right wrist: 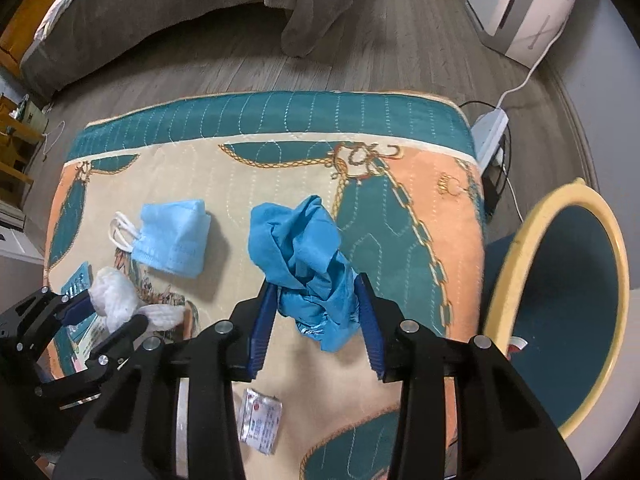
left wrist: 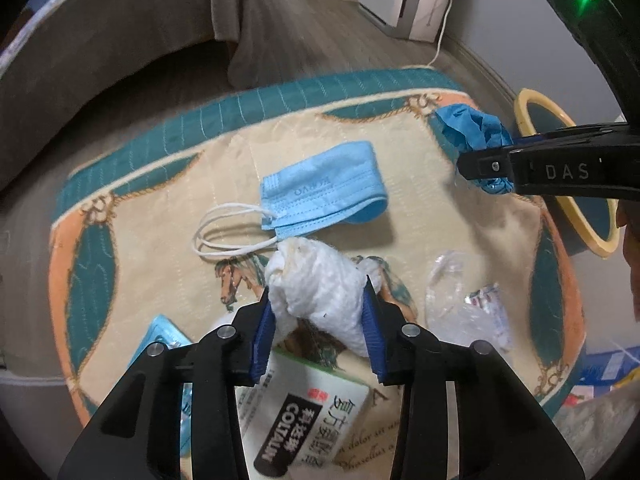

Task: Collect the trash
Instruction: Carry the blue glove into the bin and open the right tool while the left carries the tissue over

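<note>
step: both pickups gripped | left gripper [left wrist: 320, 304] clamps white tissue wad [left wrist: 320, 280] mid-mat [left wrist: 160, 168] | right gripper [right wrist: 318, 308] clamps blue glove [right wrist: 308, 256] near mat's right edge | next: carry both over bin [right wrist: 500, 280] beside that edge, release

Mask [right wrist: 172, 240] on cloth [right wrist: 280, 160], left of glove [right wrist: 304, 248]; bin [right wrist: 560, 208] right.

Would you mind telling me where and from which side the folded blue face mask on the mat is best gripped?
Grip the face mask across its folded body, coming from above, probably with pads on its two long edges. It lies flat and folded on the mat, so the layered middle gives bulk; the thin white ear loops at one end would likely slip.
</note>
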Motion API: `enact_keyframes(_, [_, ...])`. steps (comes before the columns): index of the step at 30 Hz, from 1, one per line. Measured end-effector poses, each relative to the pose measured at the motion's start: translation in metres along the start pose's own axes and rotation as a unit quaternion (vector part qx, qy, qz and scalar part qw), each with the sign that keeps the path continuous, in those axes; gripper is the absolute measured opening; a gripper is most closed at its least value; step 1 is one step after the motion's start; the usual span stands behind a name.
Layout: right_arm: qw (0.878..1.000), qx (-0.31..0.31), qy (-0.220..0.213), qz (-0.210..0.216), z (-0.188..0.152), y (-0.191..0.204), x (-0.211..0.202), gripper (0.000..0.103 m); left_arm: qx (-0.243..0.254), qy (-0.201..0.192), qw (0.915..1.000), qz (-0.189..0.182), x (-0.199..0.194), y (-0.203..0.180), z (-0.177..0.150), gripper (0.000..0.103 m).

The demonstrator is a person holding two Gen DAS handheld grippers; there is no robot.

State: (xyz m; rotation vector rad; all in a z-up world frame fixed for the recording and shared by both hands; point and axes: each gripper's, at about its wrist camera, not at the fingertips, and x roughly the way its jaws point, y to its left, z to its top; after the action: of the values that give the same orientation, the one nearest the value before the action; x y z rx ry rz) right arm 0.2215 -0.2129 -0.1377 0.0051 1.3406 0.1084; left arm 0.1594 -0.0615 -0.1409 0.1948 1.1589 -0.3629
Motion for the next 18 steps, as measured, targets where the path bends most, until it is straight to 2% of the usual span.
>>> enact_keyframes(13, [0.998,0.020,-0.050,-0.015,-0.019,-0.045,-0.066,0.039,0.030,-0.081,0.9958,0.030,-0.068,-0.037,0.003,0.041])
enact_keyframes(18, [0.997,0.037,-0.056,-0.027,-0.029,-0.071,-0.081,0.039,0.049,-0.103,0.9932,0.025,-0.082,-0.056,0.009,0.041])
